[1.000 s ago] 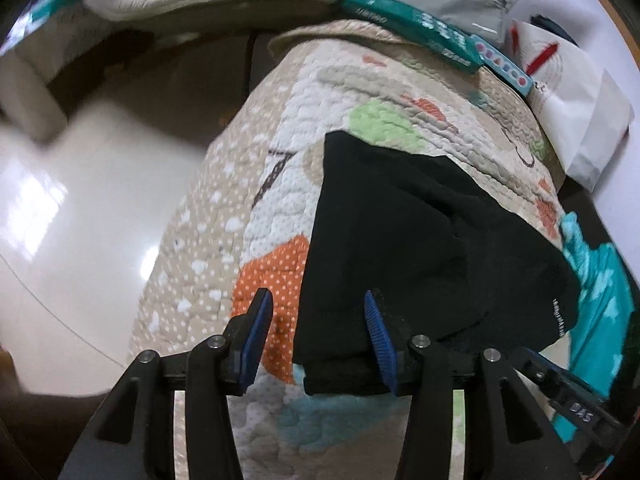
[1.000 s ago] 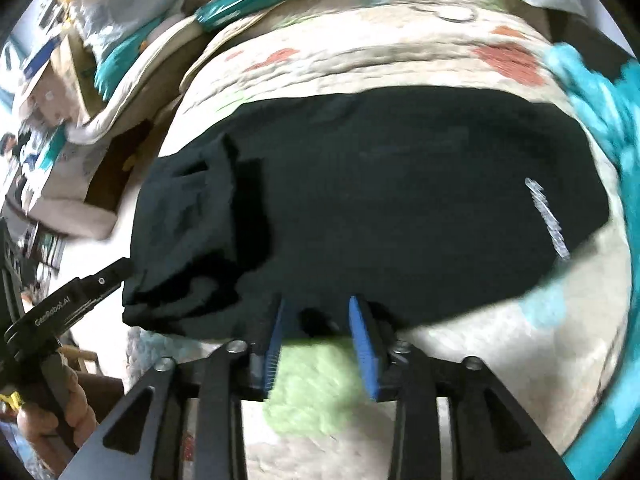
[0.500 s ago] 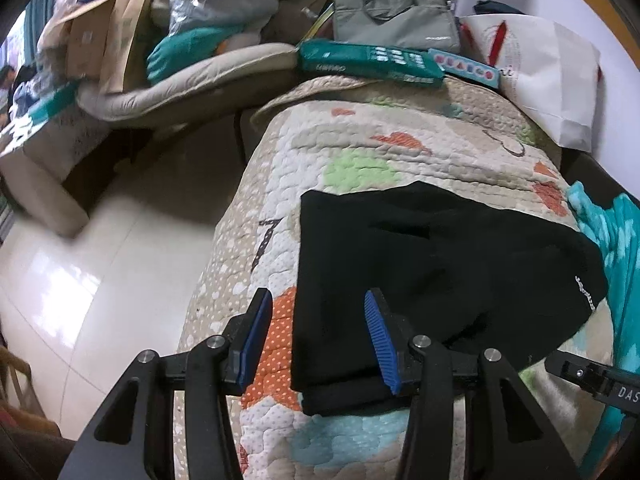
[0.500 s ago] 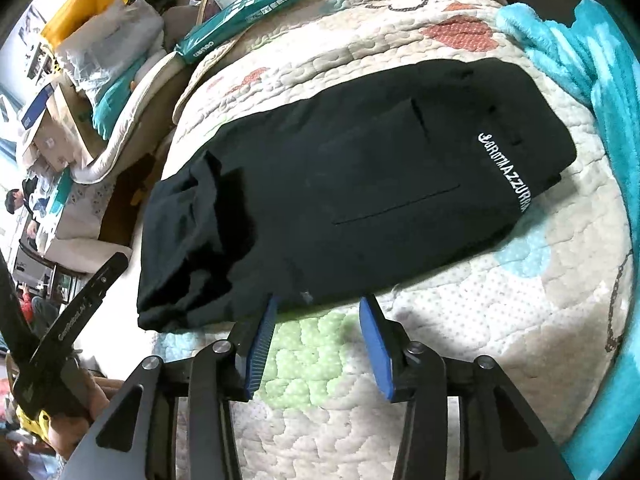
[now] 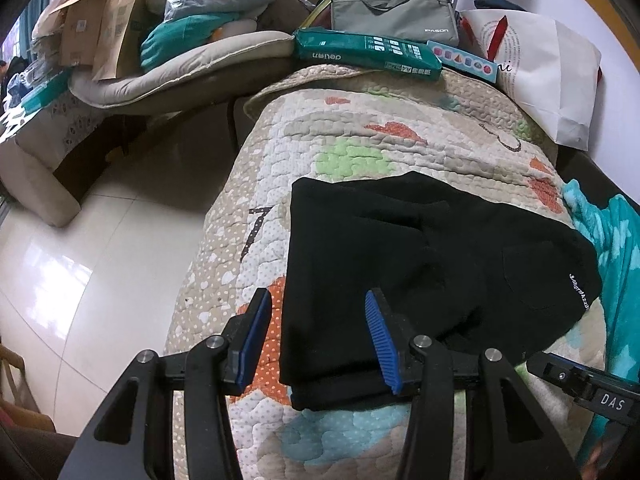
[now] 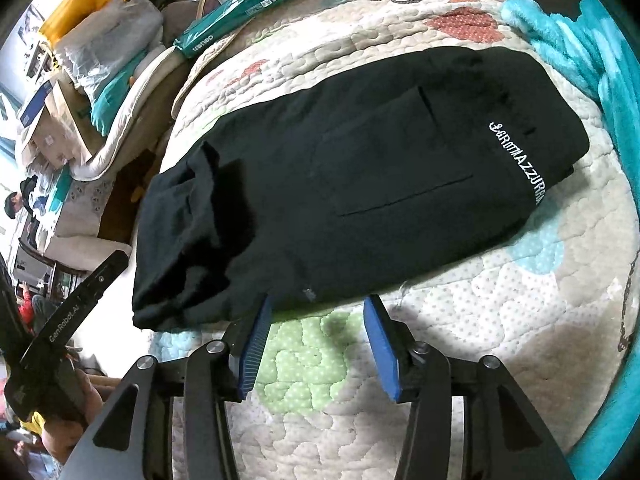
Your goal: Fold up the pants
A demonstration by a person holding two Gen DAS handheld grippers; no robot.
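Black pants (image 5: 420, 264) lie folded into a compact bundle on a patterned quilt (image 5: 360, 136). White lettering marks the waistband end (image 6: 520, 164). The pants also show in the right wrist view (image 6: 340, 200), with rumpled layers at their left end. My left gripper (image 5: 316, 336) is open and empty, held above the pants' near left corner. My right gripper (image 6: 316, 344) is open and empty, just short of the pants' near edge. The left gripper's body shows at the left of the right wrist view (image 6: 76, 312).
A teal blanket (image 6: 592, 64) lies along the quilt's right side. A green paper ream (image 5: 368, 54), a grey laptop bag (image 5: 392, 12) and a white paper bag (image 5: 548, 76) sit at the far end. The quilt drops off to a tiled floor (image 5: 80, 264) on the left.
Both grippers have pulled back and up from the pants. The right gripper opened and let go of the pants' near edge.
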